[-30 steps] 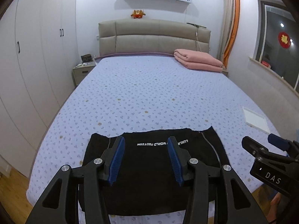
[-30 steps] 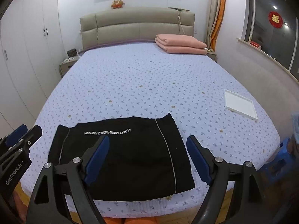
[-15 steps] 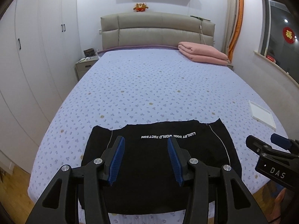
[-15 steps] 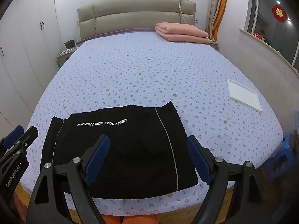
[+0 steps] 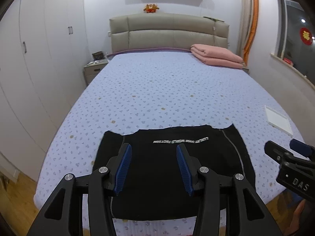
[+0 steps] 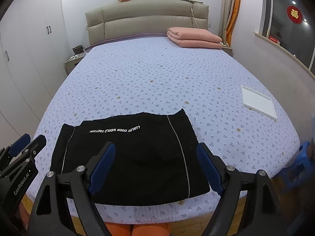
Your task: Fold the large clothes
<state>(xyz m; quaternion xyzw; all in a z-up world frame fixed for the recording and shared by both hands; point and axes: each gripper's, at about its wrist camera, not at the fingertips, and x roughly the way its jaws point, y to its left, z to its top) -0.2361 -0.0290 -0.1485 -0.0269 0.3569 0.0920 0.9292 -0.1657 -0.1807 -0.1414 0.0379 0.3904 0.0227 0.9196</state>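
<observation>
A black garment (image 5: 177, 169) with white lettering and thin white side stripes lies folded flat at the near edge of the bed (image 5: 167, 90). It also shows in the right wrist view (image 6: 133, 155). My left gripper (image 5: 153, 167) is open and empty, held above the garment's near left part. My right gripper (image 6: 155, 167) is open wider and empty, above the garment's near right part. The right gripper's tip (image 5: 289, 157) shows at the right in the left wrist view, and the left gripper's tip (image 6: 23, 151) shows at the left in the right wrist view.
The bed (image 6: 167, 74) has a lilac flowered cover. A folded pink blanket (image 5: 216, 57) lies at the head, right side. A white flat tray (image 6: 258, 102) lies near the right edge. A nightstand (image 5: 94, 68) and wardrobes (image 5: 29, 59) stand on the left. A blue stool (image 6: 297, 165) is at the right.
Both grippers have pulled back and risen a little, so the garment sits lower and farther in view. The garment itself has not moved. Both jaws stayed open.
</observation>
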